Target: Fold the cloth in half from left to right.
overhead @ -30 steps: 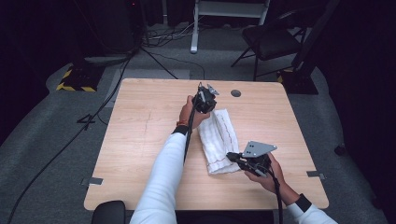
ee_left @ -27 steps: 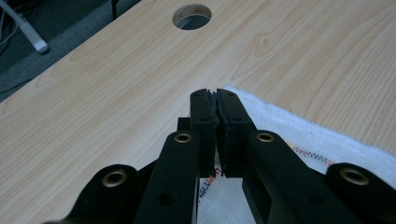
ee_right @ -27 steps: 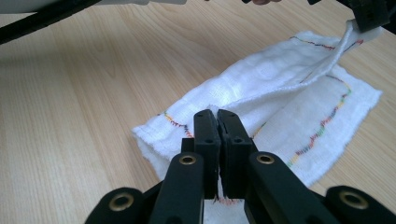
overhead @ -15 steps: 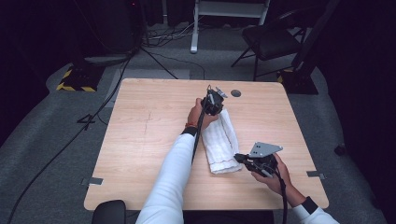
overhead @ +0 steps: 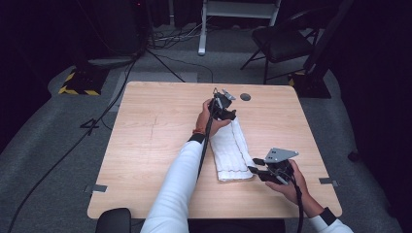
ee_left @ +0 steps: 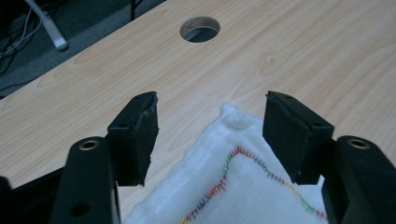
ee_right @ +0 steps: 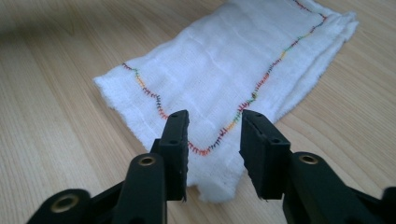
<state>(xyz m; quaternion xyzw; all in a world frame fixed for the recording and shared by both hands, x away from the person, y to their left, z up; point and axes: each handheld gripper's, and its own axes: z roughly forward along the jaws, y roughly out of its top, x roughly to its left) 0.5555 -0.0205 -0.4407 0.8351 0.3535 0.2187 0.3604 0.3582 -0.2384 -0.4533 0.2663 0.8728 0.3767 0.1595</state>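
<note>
Towel (overhead: 232, 153), white with a multicolour stitched hem, lies folded into a long strip on the bench (overhead: 150, 145), running from mid-bench toward the near right edge. Left gripper (overhead: 224, 110) sits at the far end: jaws have just been opening, now spread, the far corner between them but pads off the cloth. Right gripper (overhead: 256, 166) is at the near end, jaws also just opened, straddling the near corner (ee_right: 210, 186) without pinching. Risks, as a judgement: folded layers are loose, so any drag by a jaw tip on retreat could peel the top layer and undo the fold. Near end lies close to the bench edge; a nudge could skew it.
</note>
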